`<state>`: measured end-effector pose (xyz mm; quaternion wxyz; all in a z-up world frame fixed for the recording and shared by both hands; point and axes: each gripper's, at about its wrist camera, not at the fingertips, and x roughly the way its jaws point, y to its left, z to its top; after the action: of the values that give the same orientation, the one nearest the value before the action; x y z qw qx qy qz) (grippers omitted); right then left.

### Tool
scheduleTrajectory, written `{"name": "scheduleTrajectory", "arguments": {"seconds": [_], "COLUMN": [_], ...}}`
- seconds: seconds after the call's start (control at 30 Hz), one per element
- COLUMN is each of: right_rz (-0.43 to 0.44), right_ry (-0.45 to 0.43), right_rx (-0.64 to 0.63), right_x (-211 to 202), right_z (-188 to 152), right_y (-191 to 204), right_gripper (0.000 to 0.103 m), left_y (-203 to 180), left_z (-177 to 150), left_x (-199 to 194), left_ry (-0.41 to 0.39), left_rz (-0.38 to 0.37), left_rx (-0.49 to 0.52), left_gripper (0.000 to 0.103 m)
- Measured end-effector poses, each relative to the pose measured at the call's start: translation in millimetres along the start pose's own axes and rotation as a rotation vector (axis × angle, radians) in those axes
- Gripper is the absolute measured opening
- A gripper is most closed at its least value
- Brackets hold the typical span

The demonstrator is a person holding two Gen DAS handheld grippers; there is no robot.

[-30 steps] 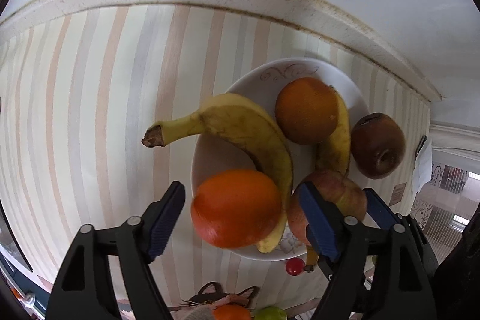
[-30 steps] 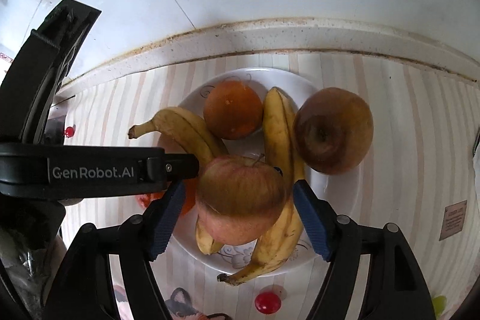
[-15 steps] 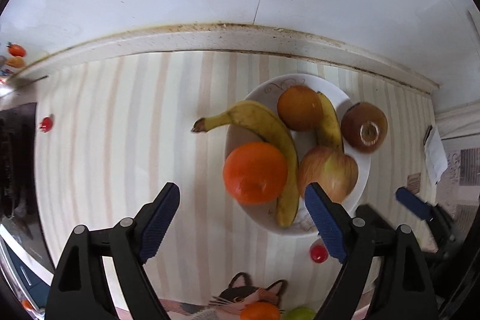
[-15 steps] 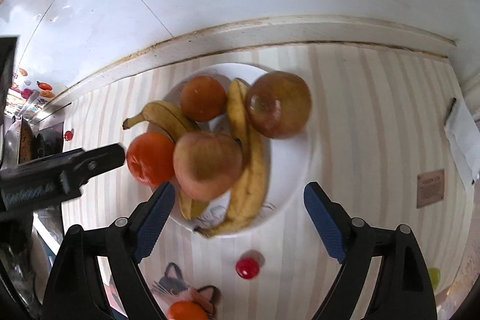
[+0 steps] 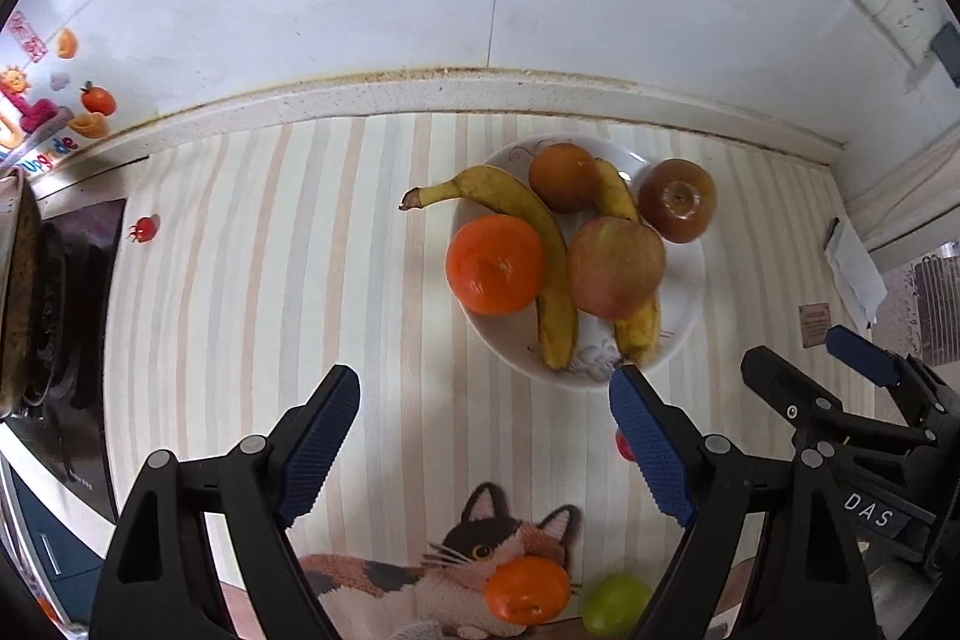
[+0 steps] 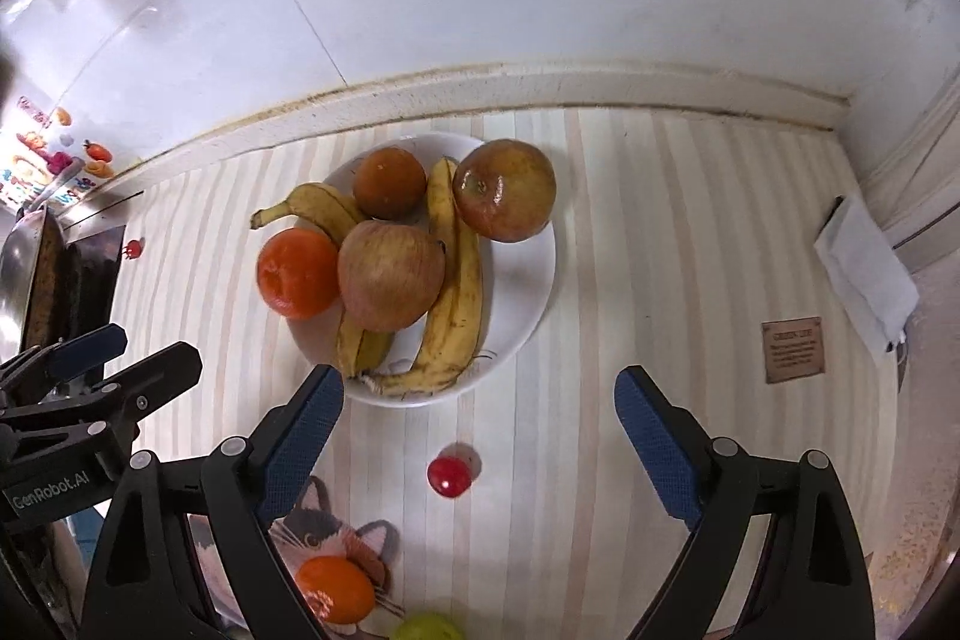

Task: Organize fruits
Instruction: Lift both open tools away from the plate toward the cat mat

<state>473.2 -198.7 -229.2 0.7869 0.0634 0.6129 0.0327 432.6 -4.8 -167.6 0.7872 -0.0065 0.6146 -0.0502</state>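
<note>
While both my grippers, left gripper (image 5: 480, 454) and right gripper (image 6: 474, 436), hang with jaws wide and empty, the red cherry tomato (image 6: 447, 477) lies lower centre on the table (image 6: 660, 280), below the plate (image 6: 528, 274); I judge it light, smooth, crushable: pinch its middle gently.

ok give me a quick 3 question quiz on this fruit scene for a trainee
1. True or false: the left hand-held gripper is shut on a fruit.
2. How many apples sit on the white plate?
3. Multiple choice: the small red fruit lies A) on the plate, B) on the striped counter in front of the plate, C) on the cat mat.

Key: 1 false, both it and the right hand-held gripper are open and empty. 2 two: the pale apple and the dark apple. 3 B.
</note>
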Motion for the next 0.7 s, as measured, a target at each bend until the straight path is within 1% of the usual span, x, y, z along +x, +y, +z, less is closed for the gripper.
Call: {"name": "scheduleTrajectory", "arguments": {"seconds": [0.23,0.4,0.57,0.7], "right_rz": [-0.001,-0.002,0.015,0.050], "right_ry": [-0.072,-0.117,-0.166,-0.193], "right_rx": [-0.034,-0.068,-0.074,-0.058], "right_x": [-44,-78,-113,-135], "right_z": [-30,-49,-66,-75], "right_y": [5,11,11,7], "right_gripper": [0.095,0.097,0.097,0.097], "left_y": [-6,-11,-13,-14], "left_z": [-29,-46,-63,-74], "left_x": [-39,-65,-94,-105], "left_ry": [-0.074,-0.106,-0.158,-0.170], "left_rz": [0.003,-0.006,-0.016,-0.026], "left_rx": [0.020,0.032,0.021,0.011], "left_gripper": [0.085,0.085,0.085,0.085]}}
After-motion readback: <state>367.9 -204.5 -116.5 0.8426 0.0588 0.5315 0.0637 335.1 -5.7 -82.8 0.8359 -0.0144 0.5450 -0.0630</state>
